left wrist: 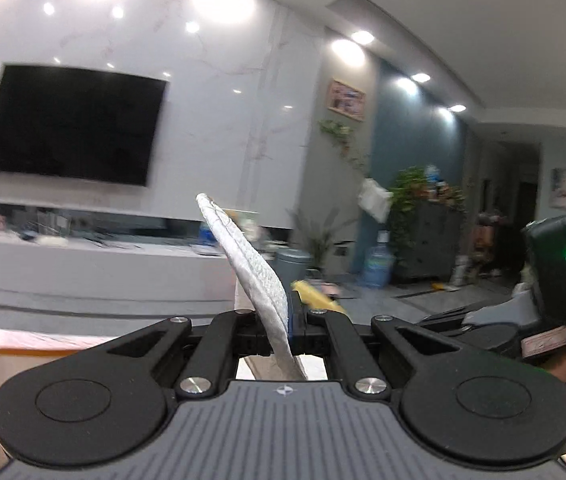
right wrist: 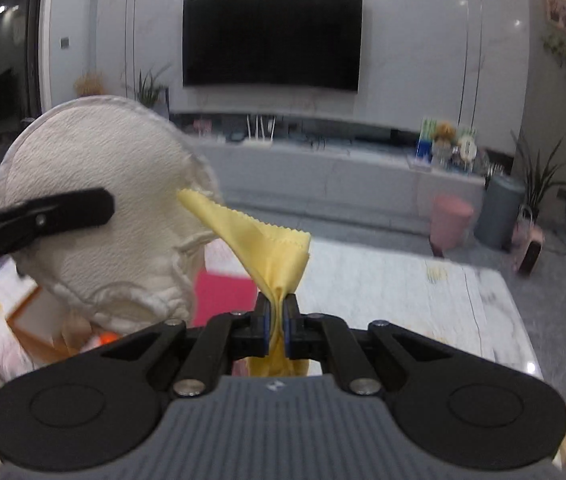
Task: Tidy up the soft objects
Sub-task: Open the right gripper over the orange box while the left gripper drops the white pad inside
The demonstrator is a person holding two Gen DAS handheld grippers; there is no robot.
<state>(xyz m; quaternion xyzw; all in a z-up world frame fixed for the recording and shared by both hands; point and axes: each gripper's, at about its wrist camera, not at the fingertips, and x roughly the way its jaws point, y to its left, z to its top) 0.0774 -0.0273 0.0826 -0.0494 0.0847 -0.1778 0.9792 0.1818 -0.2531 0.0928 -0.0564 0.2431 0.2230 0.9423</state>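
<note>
My left gripper (left wrist: 279, 320) is shut on a round white quilted pad (left wrist: 249, 260), seen edge-on and sticking up between the jaws. The same pad (right wrist: 99, 208) shows flat-on at the left of the right wrist view, with a left finger (right wrist: 63, 212) across it. My right gripper (right wrist: 278, 316) is shut on a yellow cloth (right wrist: 267, 240) with a zigzag edge that stands up above the jaws. Both are held in the air above a table. A bit of the yellow cloth (left wrist: 315, 296) shows beside the left jaws.
A white marble table (right wrist: 403, 292) lies below with a pink item (right wrist: 223, 292) on it. An open wooden box (right wrist: 35, 320) sits at the lower left. A TV (right wrist: 273, 38), a long cabinet (right wrist: 323, 168), bins (right wrist: 499, 208) and plants stand behind.
</note>
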